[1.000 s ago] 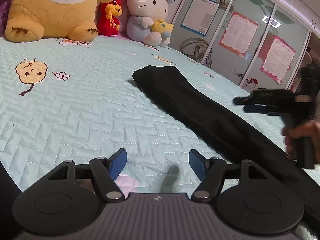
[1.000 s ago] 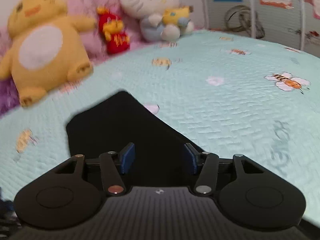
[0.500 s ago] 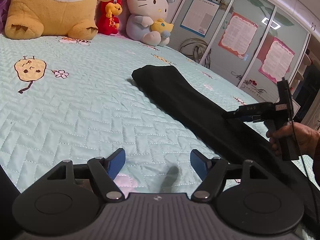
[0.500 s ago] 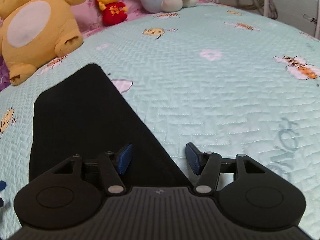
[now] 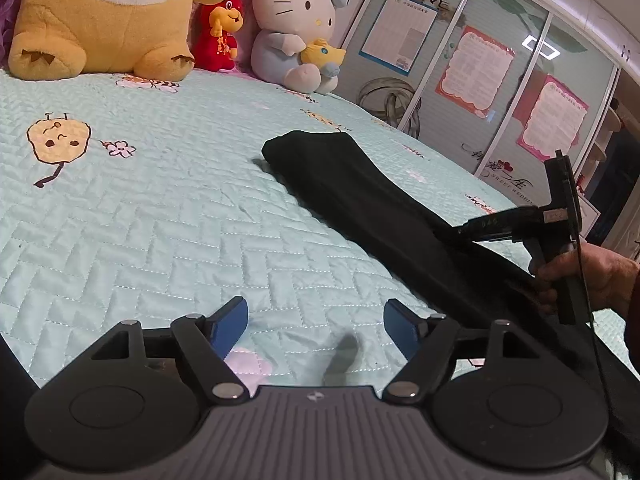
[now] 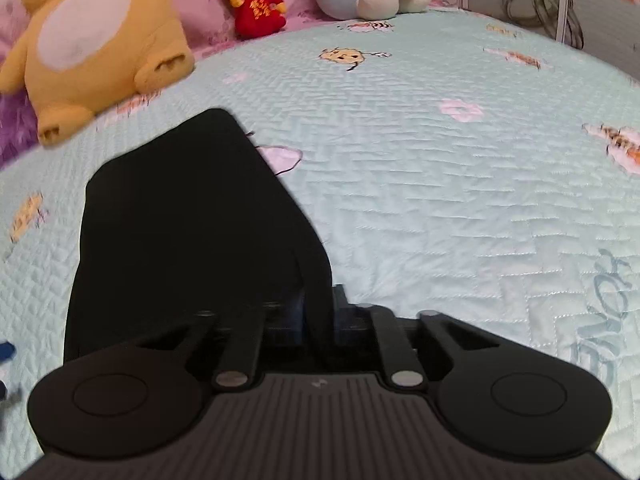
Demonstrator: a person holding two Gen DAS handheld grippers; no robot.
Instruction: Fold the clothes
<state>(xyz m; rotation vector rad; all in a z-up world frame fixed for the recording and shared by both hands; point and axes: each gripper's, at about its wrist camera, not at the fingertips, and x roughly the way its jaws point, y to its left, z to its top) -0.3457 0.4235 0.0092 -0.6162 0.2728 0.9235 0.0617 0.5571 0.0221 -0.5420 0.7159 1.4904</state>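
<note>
A long black garment [image 5: 360, 200] lies folded lengthwise on the pale green quilted bedspread [image 5: 160, 220], running from the middle toward the right. My left gripper [image 5: 316, 322] hovers over bare quilt to the left of it; its jaws are opening and hold nothing. A hand [image 5: 600, 276] holds my right gripper [image 5: 444, 236] down at the garment's right edge. In the right wrist view the black garment [image 6: 192, 220] fills the left half. There my right gripper [image 6: 316, 312] is closing, its pads pinching a raised fold of the garment's edge.
A yellow plush [image 5: 108, 20], a small red plush [image 5: 220, 36] and a white cat plush [image 5: 296, 28] sit along the far edge of the bed. Wardrobe doors [image 5: 480, 60] with posters stand beyond the bed on the right.
My right gripper has come down to the garment's right edge and gone from open to closed on the fabric. The left gripper has stayed put, its jaws slightly wider.
</note>
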